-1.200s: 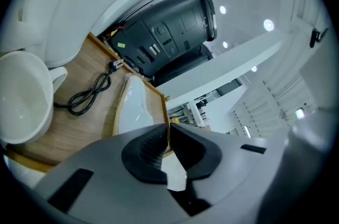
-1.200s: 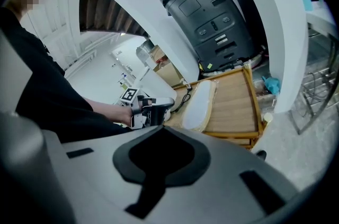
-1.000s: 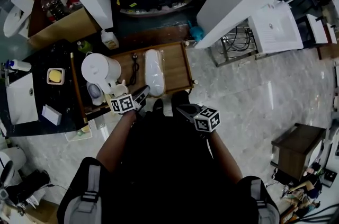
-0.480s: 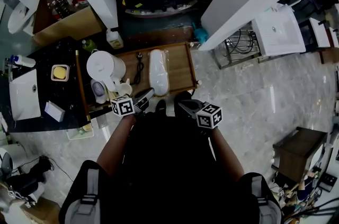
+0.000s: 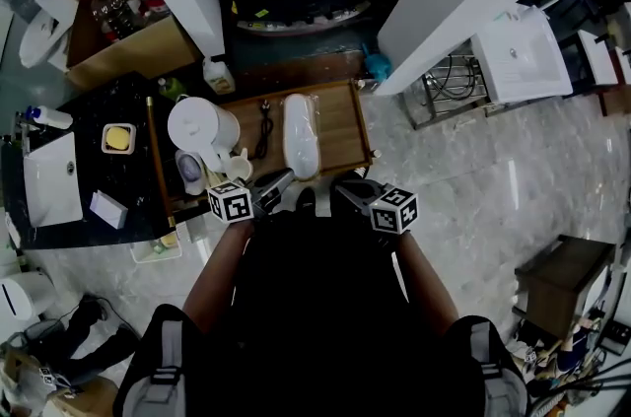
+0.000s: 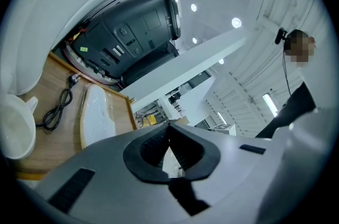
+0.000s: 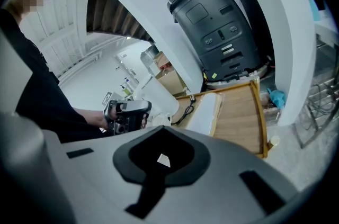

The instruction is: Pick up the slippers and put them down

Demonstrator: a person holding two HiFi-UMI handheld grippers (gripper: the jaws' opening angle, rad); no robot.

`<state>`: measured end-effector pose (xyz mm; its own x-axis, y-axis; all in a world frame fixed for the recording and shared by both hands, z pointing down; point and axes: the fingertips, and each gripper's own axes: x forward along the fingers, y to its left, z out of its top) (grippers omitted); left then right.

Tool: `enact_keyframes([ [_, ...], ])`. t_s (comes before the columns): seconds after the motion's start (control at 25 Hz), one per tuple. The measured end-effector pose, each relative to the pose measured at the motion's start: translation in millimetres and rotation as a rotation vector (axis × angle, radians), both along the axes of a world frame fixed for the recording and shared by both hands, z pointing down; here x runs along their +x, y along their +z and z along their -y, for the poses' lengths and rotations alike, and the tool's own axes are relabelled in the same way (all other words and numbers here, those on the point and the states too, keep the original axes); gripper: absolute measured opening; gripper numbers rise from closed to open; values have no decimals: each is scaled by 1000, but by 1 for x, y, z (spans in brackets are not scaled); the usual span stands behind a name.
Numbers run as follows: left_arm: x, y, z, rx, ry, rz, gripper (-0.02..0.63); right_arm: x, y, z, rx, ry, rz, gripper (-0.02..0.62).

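Both my left gripper [image 5: 287,177] and right gripper [image 5: 338,186] are clamped shut on nothing, so I reckon next up is opening and reaching for the slippers [image 5: 300,135] on the tray [image 5: 336,123].

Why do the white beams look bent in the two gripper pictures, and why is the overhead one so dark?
Left gripper view: a wide-angle lens bows the white beam and blackens the corners; ceiling lights glare. Right gripper view: same bowing of a white beam. Head view: dim, the person's dark clothing fills the lower half, while the pale floor shines.
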<state>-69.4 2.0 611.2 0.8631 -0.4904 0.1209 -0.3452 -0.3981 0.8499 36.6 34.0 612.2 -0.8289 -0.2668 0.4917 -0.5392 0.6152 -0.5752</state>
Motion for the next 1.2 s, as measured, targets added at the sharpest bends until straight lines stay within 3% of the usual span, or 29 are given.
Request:
enact_keyframes([
  [1.2, 3, -4, 2, 6, 54, 10, 12, -2, -1, 9, 12, 15, -17, 6],
])
